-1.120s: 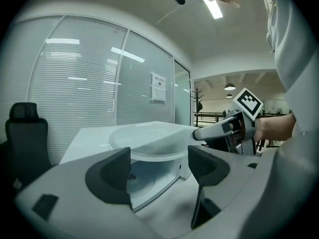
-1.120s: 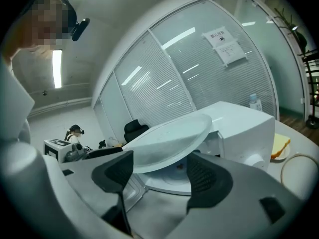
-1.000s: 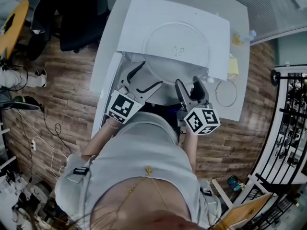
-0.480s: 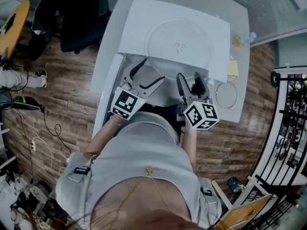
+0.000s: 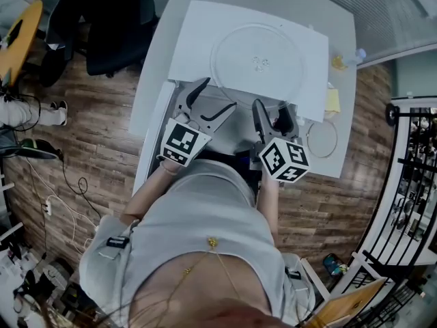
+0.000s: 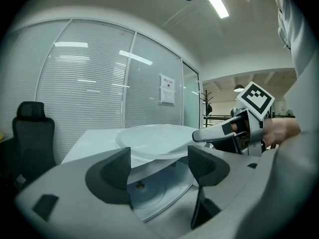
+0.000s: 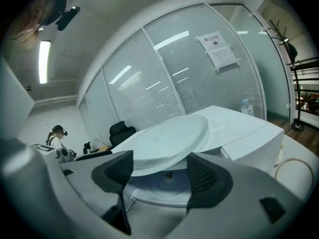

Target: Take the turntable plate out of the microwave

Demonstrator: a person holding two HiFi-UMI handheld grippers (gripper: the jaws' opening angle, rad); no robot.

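The clear glass turntable plate (image 5: 258,60) lies flat on top of the white microwave (image 5: 198,39), with its near rim at the front edge above the open cavity. In both gripper views the plate (image 6: 154,138) (image 7: 172,141) shows just beyond and above the jaws. My left gripper (image 5: 218,96) (image 6: 159,171) is open in front of the cavity, nothing between its pads. My right gripper (image 5: 273,108) (image 7: 160,172) is open beside it, also empty. The bare drive hub (image 7: 169,175) sits on the cavity floor.
The microwave door (image 5: 151,139) hangs open at the left. A roller ring (image 5: 321,137) lies on the table right of the microwave, beside a yellow item (image 5: 332,98) and a water bottle (image 5: 356,50). A black office chair (image 5: 113,26) stands at the back left.
The plate has moved away from me, from overhanging the cavity to lying almost wholly on the microwave top. Both grippers have edged forward toward the microwave's front.
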